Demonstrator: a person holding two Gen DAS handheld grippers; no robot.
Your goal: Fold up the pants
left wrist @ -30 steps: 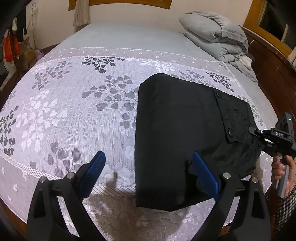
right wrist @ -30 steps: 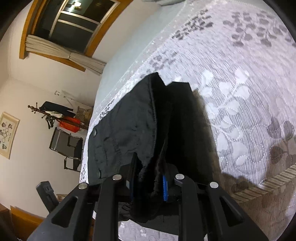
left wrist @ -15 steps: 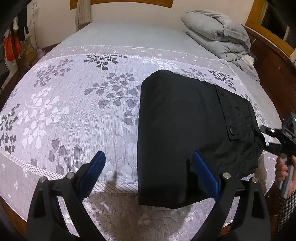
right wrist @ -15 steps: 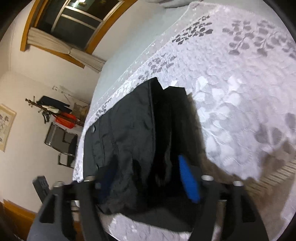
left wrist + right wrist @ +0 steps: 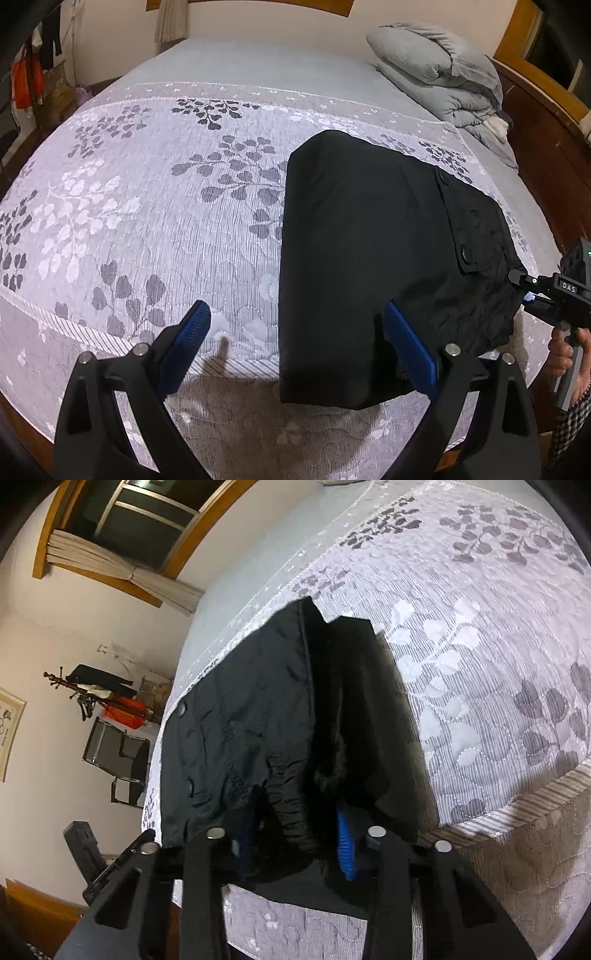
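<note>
Closing again, the right gripper (image 5: 295,834) has its jaws round the bunched waistband of the black pants (image 5: 369,258), folded near the bed (image 5: 147,221) edge. A shallow bite could slip and undo the fold. The left gripper (image 5: 295,336) gapes, empty.

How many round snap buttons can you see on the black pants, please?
2 snap buttons on the folded black pants, both on the pocket flap: one at its far corner, one at its near corner. More may be hidden inside the folds.
</note>
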